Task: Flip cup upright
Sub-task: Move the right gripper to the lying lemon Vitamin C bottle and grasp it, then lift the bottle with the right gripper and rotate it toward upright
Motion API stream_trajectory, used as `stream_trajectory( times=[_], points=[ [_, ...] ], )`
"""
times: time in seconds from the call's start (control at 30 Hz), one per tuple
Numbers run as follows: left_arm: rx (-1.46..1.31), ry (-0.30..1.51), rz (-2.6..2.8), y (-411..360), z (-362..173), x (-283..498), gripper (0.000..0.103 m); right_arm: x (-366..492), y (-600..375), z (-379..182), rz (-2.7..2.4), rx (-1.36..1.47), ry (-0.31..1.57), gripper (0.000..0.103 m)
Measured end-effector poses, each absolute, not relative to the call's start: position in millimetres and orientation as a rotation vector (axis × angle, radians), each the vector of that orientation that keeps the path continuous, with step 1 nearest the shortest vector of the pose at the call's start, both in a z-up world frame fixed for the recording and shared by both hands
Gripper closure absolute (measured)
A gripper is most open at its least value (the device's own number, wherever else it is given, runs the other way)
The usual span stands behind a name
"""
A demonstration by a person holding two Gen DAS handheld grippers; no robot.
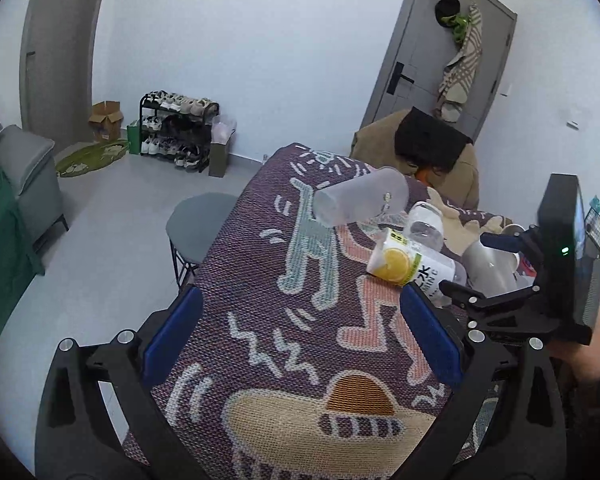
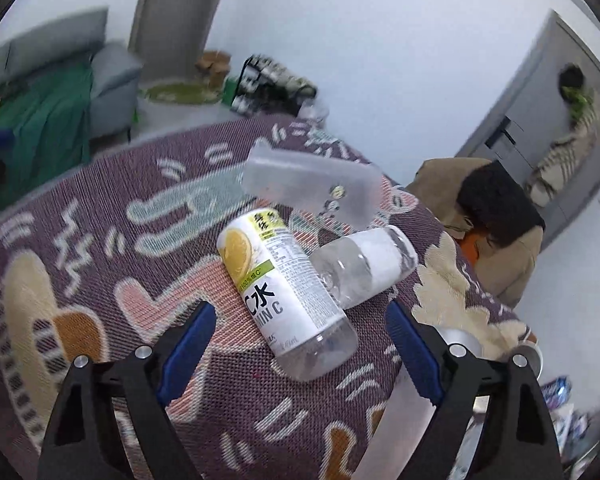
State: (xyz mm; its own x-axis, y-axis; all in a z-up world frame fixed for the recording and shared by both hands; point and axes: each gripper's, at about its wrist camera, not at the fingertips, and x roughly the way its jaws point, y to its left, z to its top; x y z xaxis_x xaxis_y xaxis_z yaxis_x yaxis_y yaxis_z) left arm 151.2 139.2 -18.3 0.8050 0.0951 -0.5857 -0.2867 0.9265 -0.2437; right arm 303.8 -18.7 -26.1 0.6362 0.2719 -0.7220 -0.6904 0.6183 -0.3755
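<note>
A translucent plastic cup (image 1: pixel 362 196) lies on its side on the patterned tablecloth (image 1: pixel 260 280), toward the far part of the table, its open mouth pointing left; nothing shows inside it. Just nearer lie two bottles, also on their sides: a lemon-labelled bottle (image 2: pixel 278 284) with a white label and a clear, seemingly empty lower end, and a clear bottle (image 2: pixel 364 268) with a white band, touching the first on its right. The cup sits just beyond both, close to the labelled bottle's far end. The left gripper (image 1: pixel 300 332) hovers over the near cloth with its blue-padded fingers (image 1: pixel 172 336) spread wide apart, holding nothing and well short of the cup. The right gripper (image 2: pixel 300 352) also has its fingers (image 2: pixel 188 344) wide apart; the near end of the lemon-labelled bottle lies between them, without clear contact. A pale strip (image 2: pixel 400 420) runs under the right gripper's right finger. Beyond the table stand a brown chair (image 1: pixel 420 152) draped with dark cloth, a grey door (image 1: pixel 440 52) and a shoe rack (image 1: pixel 176 132).
</note>
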Motion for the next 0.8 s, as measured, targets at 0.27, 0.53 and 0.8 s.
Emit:
stream_trajectory(
  times=[0.27,0.53,0.8],
  points=[
    [-0.358,0.633,0.236,157,-33,152,0.005,318,17,-67,0.553,-0.934,0.67,0.023],
    [-0.384,0.644,0.24,170,-41,147,0.005,323,32,-104,0.476,-1.155,0.643,0.039],
    [-0.358,0.661,0.189,158,-39,149,0.005,288,15,-76,0.443,-1.074,0.57,0.04]
  ],
)
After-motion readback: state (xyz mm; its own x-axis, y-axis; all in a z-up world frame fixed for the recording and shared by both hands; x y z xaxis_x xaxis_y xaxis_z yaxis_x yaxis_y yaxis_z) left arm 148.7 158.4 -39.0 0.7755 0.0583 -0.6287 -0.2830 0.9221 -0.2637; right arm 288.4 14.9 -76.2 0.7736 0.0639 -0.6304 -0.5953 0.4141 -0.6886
